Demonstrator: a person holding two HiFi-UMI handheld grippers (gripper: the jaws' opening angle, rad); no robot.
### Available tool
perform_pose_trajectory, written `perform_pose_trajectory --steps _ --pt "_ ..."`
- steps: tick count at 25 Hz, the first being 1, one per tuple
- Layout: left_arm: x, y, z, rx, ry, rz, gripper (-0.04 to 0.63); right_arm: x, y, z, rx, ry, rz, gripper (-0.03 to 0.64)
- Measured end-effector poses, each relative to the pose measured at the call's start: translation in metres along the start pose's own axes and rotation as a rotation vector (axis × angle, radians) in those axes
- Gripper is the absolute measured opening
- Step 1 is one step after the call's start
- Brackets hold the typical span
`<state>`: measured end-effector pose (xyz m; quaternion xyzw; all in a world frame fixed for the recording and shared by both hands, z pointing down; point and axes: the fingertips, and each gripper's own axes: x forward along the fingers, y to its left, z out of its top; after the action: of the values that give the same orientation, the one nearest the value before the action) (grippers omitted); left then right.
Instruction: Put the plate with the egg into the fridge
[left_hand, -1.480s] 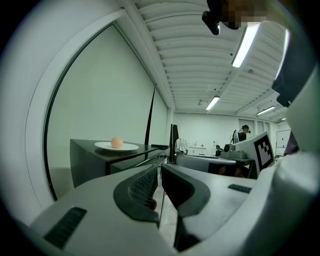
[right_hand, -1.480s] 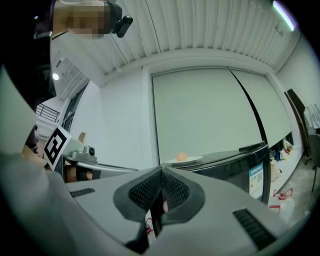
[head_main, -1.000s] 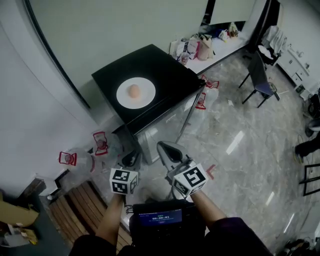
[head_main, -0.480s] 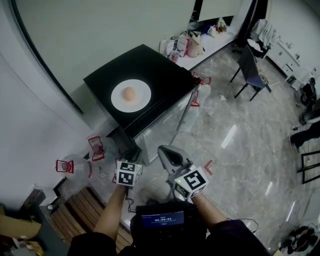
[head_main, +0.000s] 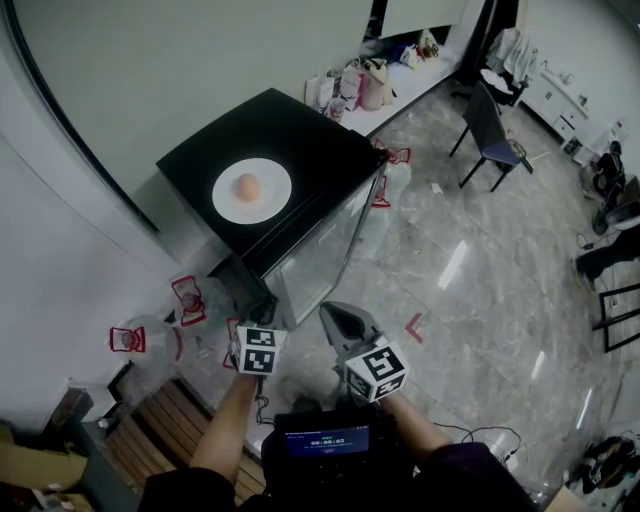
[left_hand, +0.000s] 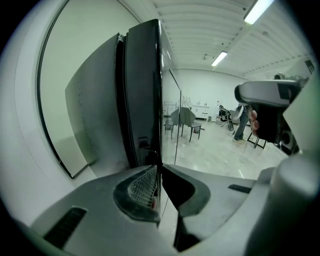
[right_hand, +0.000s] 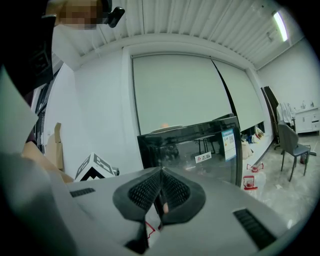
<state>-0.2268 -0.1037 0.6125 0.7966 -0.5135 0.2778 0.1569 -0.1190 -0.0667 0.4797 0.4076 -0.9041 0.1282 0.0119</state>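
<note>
At the bottom edge of the head view a dark device with a small lit screen (head_main: 325, 440) sits between the person's two forearms. Just above it, lower centre, the left gripper (head_main: 262, 312) and the right gripper (head_main: 330, 310) are held side by side over the pale marble floor (head_main: 470, 270), near each other but apart. Both are narrowed right down: in the left gripper view the pads meet at their tips with nothing between them, and the right gripper view shows the same, its jaws pressed together and empty. To the lower left lie wooden slats (head_main: 150, 425) and clear water jugs with red labels (head_main: 130, 340). Beyond the grippers, in the centre and upper left, stands the black fridge (head_main: 310, 140) with its glass door (head_main: 330, 240), which looks closed. The white plate (head_main: 251, 190) lies flat on the fridge's top, and the egg (head_main: 248, 186) rests near the plate's middle – well apart from both grippers. Farther back, at the top of the frame, bags (head_main: 350, 85) crowd a white ledge, and a dark chair (head_main: 490, 130) stands at the upper right.
</note>
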Motion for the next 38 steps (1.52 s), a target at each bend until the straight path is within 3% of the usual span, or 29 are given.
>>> perform_pose_trajectory --steps 7,9,14,17,20,24,33,35,38 --pt "-0.016 -0.085 -0.004 0.037 -0.031 -0.063 0.034 -0.026 -0.021 -0.032 0.029 0.04 -0.044 0.008" --pt "-0.018 -0.101 -0.003 0.041 -0.036 -0.06 0.032 -0.034 -0.027 -0.048 -0.007 0.081 -0.043 0.008" --pt "-0.019 -0.122 -0.007 0.088 -0.046 -0.057 0.032 -0.041 -0.018 -0.091 -0.07 0.233 0.049 0.014" --pt "-0.022 -0.134 -0.007 0.169 -0.055 -0.139 0.034 -0.035 -0.012 -0.096 -0.062 0.267 0.103 0.109" --pt "-0.024 -0.138 -0.009 0.238 -0.053 -0.208 0.034 -0.024 -0.008 -0.096 -0.097 0.305 0.114 0.147" --pt "-0.025 -0.139 -0.011 0.338 -0.051 -0.234 0.034 -0.011 -0.002 -0.097 -0.133 0.313 0.084 0.147" --pt "-0.027 -0.129 -0.012 0.484 -0.034 -0.25 0.035 -0.002 -0.007 -0.095 -0.184 0.291 -0.066 0.147" --pt "-0.033 -0.127 -0.011 0.466 -0.042 -0.258 0.035 -0.005 -0.009 -0.095 -0.154 0.285 -0.094 0.149" --pt "-0.048 -0.114 -0.002 0.336 -0.098 -0.255 0.035 -0.011 -0.011 -0.096 -0.139 0.275 -0.128 0.153"
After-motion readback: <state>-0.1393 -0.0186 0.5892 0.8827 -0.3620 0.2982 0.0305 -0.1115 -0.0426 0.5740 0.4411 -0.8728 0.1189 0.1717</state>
